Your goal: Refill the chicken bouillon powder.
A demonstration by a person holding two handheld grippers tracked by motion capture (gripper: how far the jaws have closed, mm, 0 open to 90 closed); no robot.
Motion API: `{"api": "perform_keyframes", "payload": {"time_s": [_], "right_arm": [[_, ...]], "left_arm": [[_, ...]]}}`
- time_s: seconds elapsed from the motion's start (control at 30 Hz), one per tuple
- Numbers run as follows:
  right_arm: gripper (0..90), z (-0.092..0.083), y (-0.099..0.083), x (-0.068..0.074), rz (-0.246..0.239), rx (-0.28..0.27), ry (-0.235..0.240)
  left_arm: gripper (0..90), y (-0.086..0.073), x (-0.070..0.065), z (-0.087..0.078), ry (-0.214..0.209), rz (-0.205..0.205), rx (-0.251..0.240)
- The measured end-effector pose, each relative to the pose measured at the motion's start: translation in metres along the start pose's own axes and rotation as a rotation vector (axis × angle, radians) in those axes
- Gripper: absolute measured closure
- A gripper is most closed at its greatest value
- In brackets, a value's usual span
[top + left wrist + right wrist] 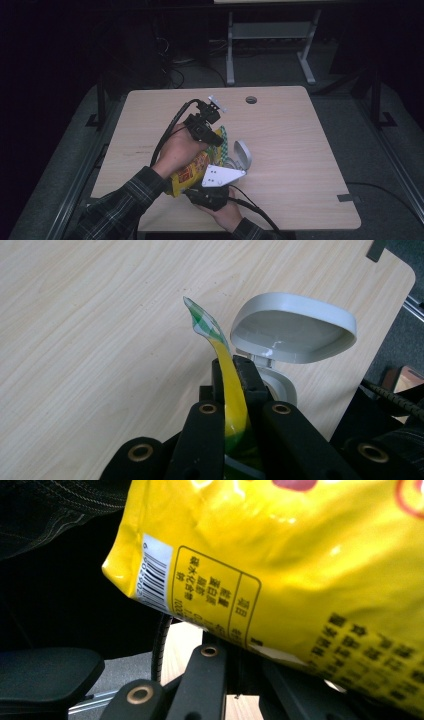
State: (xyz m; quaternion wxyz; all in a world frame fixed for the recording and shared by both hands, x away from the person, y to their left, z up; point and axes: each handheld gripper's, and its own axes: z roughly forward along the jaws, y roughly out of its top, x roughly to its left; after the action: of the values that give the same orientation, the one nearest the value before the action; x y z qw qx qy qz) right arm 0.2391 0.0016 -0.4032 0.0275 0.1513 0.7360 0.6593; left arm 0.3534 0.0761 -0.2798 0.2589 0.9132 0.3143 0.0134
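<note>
2 hand-held grippers, left and right, each clamped an edge of the crinkly yellow plastic snack bag, held beside the grey flip-lid container; tearing it open likely came next.

Dim lab: bare wooden table, metal desk frame, floor cables.

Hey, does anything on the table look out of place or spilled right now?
Nothing spilled or damaged. The yellow snack bag hangs off the table, pinched between both grippers: the left gripper clamps its green-checked top edge, the right gripper its bottom edge. The grey container stands beside it, lid flipped open.
</note>
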Motion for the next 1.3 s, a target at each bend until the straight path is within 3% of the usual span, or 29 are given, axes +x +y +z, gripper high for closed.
{"api": "perform_keyframes", "payload": {"time_s": [1.3], "right_arm": [[90.0, 0.0006, 0.0005, -0.0008, 0.028, -0.009, 0.005]], "left_arm": [[89.9, 0.0018, -0.0010, 0.0021, 0.013, 0.006, 0.016]]}}
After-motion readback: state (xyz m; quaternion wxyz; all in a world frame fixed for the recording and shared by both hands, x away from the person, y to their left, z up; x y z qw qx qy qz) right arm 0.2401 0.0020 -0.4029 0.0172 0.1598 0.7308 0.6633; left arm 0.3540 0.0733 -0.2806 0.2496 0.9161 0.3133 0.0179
